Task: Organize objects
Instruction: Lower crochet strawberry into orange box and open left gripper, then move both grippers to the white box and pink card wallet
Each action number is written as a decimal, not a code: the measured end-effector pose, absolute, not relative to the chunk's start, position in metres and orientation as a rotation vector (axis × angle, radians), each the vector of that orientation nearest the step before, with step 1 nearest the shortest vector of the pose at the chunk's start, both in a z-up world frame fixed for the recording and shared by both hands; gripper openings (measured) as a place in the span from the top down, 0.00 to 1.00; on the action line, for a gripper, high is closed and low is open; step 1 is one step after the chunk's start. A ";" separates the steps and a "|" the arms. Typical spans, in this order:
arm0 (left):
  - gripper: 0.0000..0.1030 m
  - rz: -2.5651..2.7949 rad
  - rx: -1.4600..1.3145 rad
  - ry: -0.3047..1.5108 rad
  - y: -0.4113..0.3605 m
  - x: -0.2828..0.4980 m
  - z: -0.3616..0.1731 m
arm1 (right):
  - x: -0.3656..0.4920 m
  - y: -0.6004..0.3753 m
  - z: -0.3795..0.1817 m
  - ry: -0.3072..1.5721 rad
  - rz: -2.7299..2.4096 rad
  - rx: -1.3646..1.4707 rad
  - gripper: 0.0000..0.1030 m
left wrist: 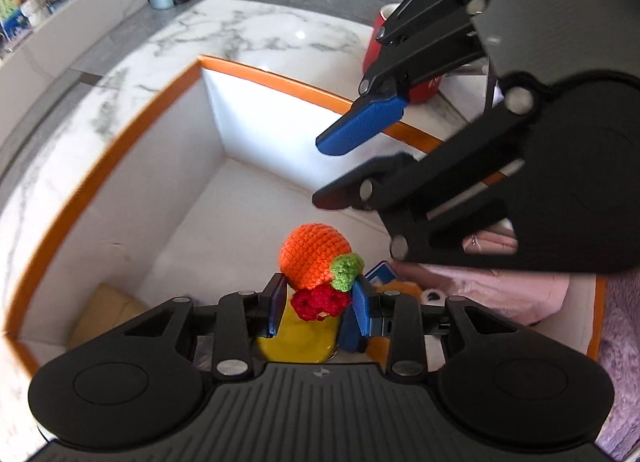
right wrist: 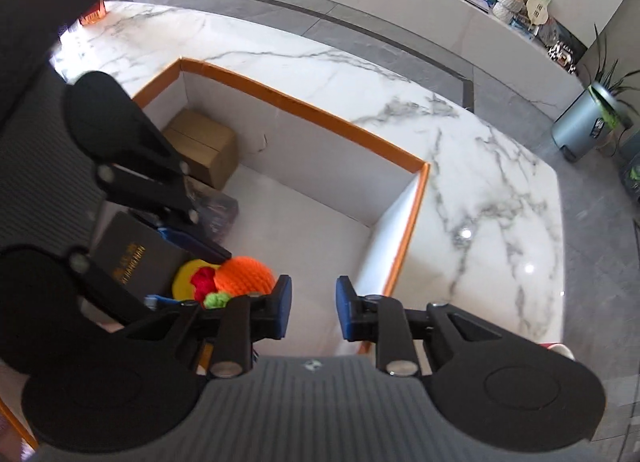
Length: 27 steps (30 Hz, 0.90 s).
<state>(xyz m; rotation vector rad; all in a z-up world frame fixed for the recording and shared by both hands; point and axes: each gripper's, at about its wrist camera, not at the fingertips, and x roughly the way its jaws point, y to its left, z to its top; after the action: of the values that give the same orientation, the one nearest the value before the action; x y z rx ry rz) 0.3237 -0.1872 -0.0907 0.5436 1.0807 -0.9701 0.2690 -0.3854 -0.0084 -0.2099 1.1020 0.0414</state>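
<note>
A crochet toy point(left wrist: 316, 258), an orange ball with a green leaf and a red tuft, sits between the blue pads of my left gripper point(left wrist: 318, 306), which is shut on it. The toy point(right wrist: 244, 276) hangs inside the orange-rimmed white box point(left wrist: 280, 82), just above a yellow object point(left wrist: 296, 338). My right gripper point(right wrist: 314, 304) hovers over the box's white floor, its pads apart and nothing between them. In the left wrist view, the right gripper point(left wrist: 332, 166) reaches in from the upper right.
Inside the box point(right wrist: 304, 102) are a small cardboard carton point(right wrist: 204, 142), a black book point(right wrist: 132, 258), a dark plastic bag point(right wrist: 216, 210) and pink cloth point(left wrist: 480, 282). A red mug point(left wrist: 384, 42) stands on the marble table point(right wrist: 480, 182). A grey bin point(right wrist: 580, 126) stands on the floor.
</note>
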 end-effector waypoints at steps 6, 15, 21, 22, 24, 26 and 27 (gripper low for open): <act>0.60 -0.977 0.477 1.151 -0.191 0.336 -0.105 | 0.276 -0.381 -0.031 1.132 0.057 -0.178 0.77; 0.54 -0.957 0.426 1.205 -0.182 0.339 -0.112 | 0.278 -0.376 -0.040 1.151 0.061 -0.142 0.83; 0.49 -0.917 0.413 1.101 -0.153 0.320 -0.078 | 0.270 -0.375 -0.027 1.123 0.054 -0.114 0.82; 0.49 -0.899 0.403 1.074 -0.145 0.315 -0.070 | 0.267 -0.373 -0.024 1.112 0.055 -0.112 0.81; 0.49 -0.869 0.377 1.021 -0.126 0.304 -0.049 | 0.262 -0.369 -0.014 1.083 0.053 -0.110 0.81; 0.49 -0.841 0.341 0.971 -0.101 0.292 -0.028 | 0.256 -0.362 -0.004 1.050 0.064 -0.106 0.80; 0.49 -0.828 0.329 0.953 -0.089 0.287 -0.020 | 0.253 -0.358 0.002 1.033 0.075 -0.100 0.78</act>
<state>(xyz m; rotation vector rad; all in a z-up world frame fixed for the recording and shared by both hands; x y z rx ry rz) 0.2868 -0.0892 -0.0196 0.3293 0.9528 -0.8276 0.2533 -0.3583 0.0019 -0.0997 1.0331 0.0751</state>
